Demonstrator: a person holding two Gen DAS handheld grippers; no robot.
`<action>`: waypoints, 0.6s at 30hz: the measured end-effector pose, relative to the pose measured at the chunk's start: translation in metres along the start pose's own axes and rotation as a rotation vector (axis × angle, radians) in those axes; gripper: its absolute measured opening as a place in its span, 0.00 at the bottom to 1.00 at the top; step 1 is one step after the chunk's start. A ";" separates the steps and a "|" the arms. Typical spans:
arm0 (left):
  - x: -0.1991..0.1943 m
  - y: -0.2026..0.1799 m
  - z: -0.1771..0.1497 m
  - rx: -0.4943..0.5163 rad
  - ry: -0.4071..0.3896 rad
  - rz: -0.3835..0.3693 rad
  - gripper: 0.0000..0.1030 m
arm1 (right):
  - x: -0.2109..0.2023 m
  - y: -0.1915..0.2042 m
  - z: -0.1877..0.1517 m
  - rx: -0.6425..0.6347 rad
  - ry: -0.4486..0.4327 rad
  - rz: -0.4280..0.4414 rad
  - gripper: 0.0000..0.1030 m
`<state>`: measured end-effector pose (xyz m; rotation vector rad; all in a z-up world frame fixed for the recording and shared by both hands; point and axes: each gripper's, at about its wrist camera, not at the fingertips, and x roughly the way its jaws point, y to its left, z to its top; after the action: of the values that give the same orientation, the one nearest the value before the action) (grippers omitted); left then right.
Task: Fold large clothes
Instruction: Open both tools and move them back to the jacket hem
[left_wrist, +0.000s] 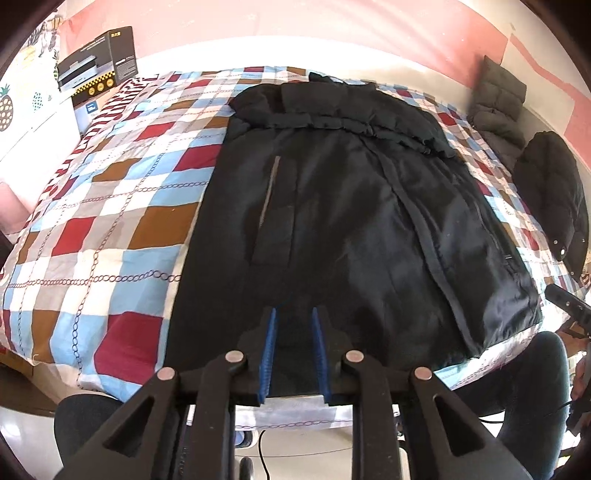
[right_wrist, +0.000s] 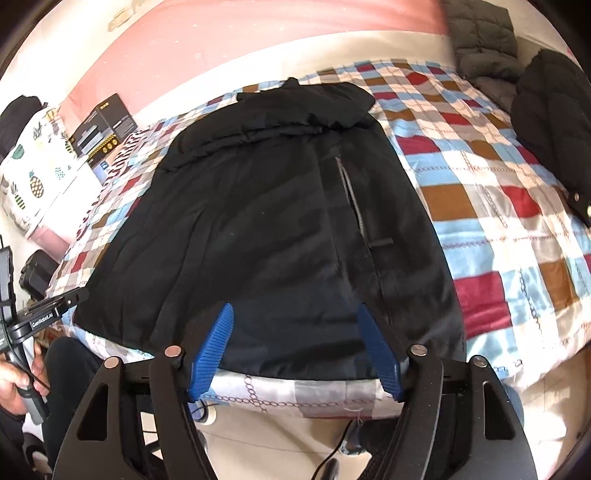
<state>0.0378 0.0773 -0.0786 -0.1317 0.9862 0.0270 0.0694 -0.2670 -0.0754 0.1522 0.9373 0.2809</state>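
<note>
A large black jacket (left_wrist: 332, 206) lies flat on the checkered bedspread (left_wrist: 110, 206), collar at the far end and hem at the bed's near edge; a zip shows on its front. My left gripper (left_wrist: 294, 312) hovers over the hem with its blue pads (left_wrist: 269, 350) a narrow gap apart and no cloth pinched between them. In the right wrist view the same jacket (right_wrist: 266, 221) fills the middle, and my right gripper (right_wrist: 294, 308) stands wide open above its hem, holding nothing.
A dark printed box (left_wrist: 99, 59) stands at the bed's far left by a pineapple-print pillow (right_wrist: 37, 177). A grey puffer jacket (left_wrist: 498, 99) and another black coat (left_wrist: 554, 192) lie at the far right. The person's leg (left_wrist: 524, 387) and hand (right_wrist: 14, 380) are by the near bed edge.
</note>
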 end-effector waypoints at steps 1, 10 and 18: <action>0.002 0.002 0.000 -0.003 0.002 0.009 0.21 | 0.001 -0.004 -0.001 0.005 0.002 -0.004 0.68; 0.027 0.043 0.001 -0.089 0.049 0.054 0.26 | 0.017 -0.050 0.002 0.067 0.032 -0.044 0.71; 0.028 0.071 0.014 -0.149 0.015 0.064 0.44 | 0.022 -0.107 0.013 0.174 0.029 -0.106 0.71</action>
<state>0.0595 0.1480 -0.1014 -0.2376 1.0026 0.1589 0.1104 -0.3623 -0.1119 0.2578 0.9949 0.1038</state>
